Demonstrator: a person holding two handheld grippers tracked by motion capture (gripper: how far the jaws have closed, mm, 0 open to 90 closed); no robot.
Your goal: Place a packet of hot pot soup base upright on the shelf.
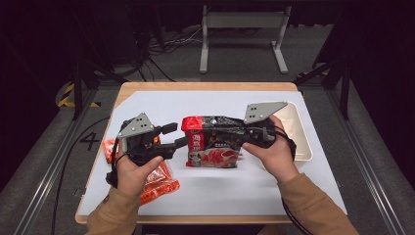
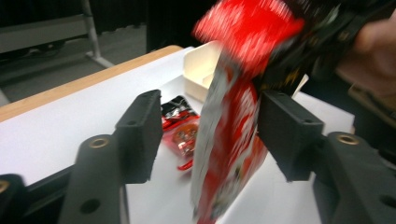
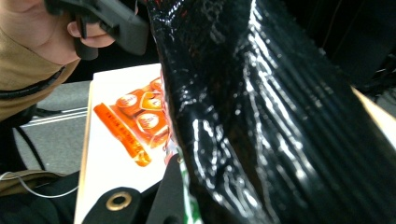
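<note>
The red and black noodle bag [image 1: 215,142] hangs over the middle of the white mat [image 1: 274,191], between the two grippers. The right gripper [image 1: 242,133] pinches the bag at its top right edge and holds it up. In the right gripper view the shiny black wrap [image 3: 280,116] sits squeezed between the jaws. The left gripper [image 1: 180,135] has its jaws apart. In the left gripper view the bag [image 2: 233,130] hangs between the two pads, and they do not look like they press on it.

The bag looks light and crinkly. Its skin is thin, smooth and slippery, and what is inside may snap if squeezed hard. The flat sealed edges at the top and sides look like the best places to pinch it.

The front shows big letters and a picture of food, but they are too small to read. An orange snack pack [image 1: 159,188] lies at the left, and a white tray [image 1: 301,132] sits at the right.
</note>
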